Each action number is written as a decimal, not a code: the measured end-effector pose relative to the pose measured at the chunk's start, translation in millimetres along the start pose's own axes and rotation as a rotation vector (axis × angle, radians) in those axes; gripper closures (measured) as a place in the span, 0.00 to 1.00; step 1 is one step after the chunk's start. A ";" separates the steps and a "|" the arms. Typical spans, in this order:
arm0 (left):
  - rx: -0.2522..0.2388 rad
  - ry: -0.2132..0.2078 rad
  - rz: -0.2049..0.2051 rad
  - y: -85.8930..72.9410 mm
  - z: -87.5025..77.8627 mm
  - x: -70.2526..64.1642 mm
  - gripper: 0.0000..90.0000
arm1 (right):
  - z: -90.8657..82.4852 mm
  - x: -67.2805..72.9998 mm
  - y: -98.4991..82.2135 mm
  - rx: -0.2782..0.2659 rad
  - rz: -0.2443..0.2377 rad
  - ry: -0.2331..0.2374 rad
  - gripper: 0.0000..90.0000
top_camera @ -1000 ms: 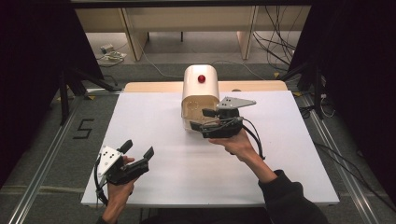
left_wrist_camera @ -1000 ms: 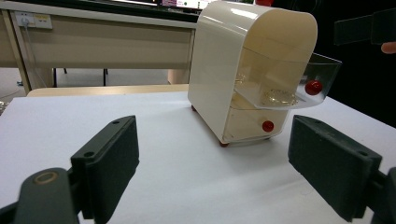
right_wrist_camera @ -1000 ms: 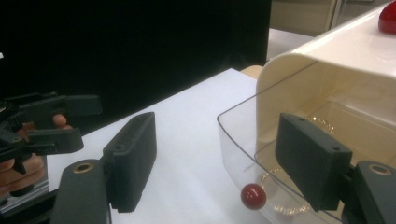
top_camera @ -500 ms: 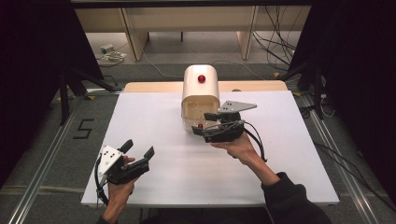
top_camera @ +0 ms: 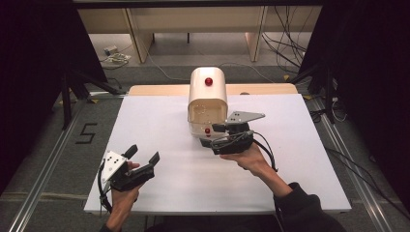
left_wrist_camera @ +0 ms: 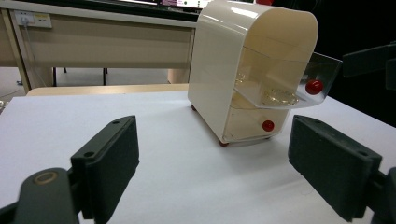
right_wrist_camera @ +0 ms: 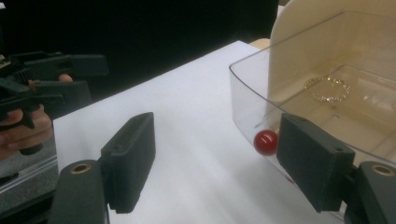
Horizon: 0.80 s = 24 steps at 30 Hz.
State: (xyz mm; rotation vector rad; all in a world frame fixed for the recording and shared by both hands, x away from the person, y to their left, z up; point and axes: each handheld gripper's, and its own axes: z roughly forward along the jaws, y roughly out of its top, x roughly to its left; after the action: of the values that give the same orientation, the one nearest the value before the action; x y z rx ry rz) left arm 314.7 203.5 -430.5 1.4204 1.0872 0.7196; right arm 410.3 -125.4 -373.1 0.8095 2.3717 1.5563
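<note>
A cream cabinet (top_camera: 208,92) with clear drawers stands at the table's centre. Its upper drawer (left_wrist_camera: 322,70) is pulled out, with a gold bracelet (right_wrist_camera: 327,88) lying inside and a red knob (right_wrist_camera: 266,141) on its front. The lower drawer's red knob (left_wrist_camera: 268,125) sits flush with the cabinet. My right gripper (right_wrist_camera: 215,154) is open just in front of the pulled-out drawer (top_camera: 205,118); the knob lies close to its right jaw, not between the jaws. My left gripper (top_camera: 143,153) is open and empty near the front left, facing the cabinet (left_wrist_camera: 224,56).
The white tabletop (top_camera: 159,121) has a wooden strip (top_camera: 154,90) along its far edge. A red knob (top_camera: 208,81) shows on the cabinet's top. Beyond the table are desk legs and cables on the floor (top_camera: 116,53).
My right gripper has drawn back a little toward the person from the drawer front. The left gripper has stayed in place.
</note>
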 end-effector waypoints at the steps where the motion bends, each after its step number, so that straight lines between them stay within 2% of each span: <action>1: -0.001 0.000 -0.001 0.0 0.1 0.2 0.17 | -0.4 -0.3 -0.9 0.005 -0.002 -0.004 0.33; 6: 0.005 -0.003 0.007 0.2 0.4 -1.2 0.17 | -3.2 -0.8 -5.5 -0.001 -0.004 -0.011 0.41; 13: 0.002 -0.001 0.003 -0.2 -0.6 -0.3 0.17 | -8.0 -2.0 -10.6 -0.037 -0.003 -0.046 0.68; 20: -0.002 -0.004 0.006 0.1 -1.4 -1.1 0.17 | -11.1 -4.9 -13.1 -0.043 -0.010 -0.070 0.92; 24: -0.001 -0.005 0.004 -0.2 -0.7 -1.2 0.17 | -8.1 -7.0 -15.4 -0.026 -0.024 -0.090 0.99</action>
State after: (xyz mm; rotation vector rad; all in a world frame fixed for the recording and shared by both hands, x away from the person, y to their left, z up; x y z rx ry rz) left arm 313.6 202.7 -430.4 1.4236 1.0805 0.7190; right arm 407.4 -140.2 -384.2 0.8251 2.2848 1.5050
